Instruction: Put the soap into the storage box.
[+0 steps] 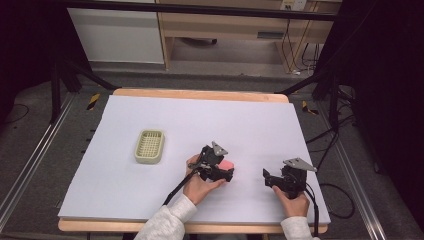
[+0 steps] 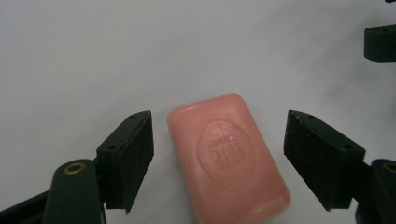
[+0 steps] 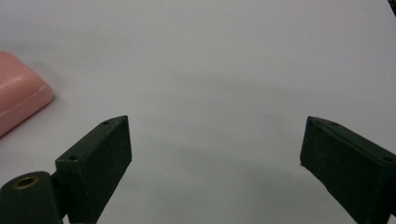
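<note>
— Two wide-spread jaws of the left gripper [image 2: 218, 158] are seen straddling the pink oval-stamped soap bar [image 2: 229, 158], untouched, flat on the white counter [image 1: 150, 190].

— If closed askew, the slick bar could be squirted out. The right gripper [image 3: 215, 163] is held agape, empty.

The soap bar [image 2: 229, 158] lies flat on the counter [image 1: 150, 200], toward its near side, and the slotted dish [image 1: 149, 146] sits on the same counter well off to the soap bar's left and a little farther back. The left claw [image 2: 218, 158] straddles the soap bar, one jaw on each side with a gap at both. The right claw [image 1: 267, 179] rests to the soap bar's right, slightly nearer, well apart.
</note>
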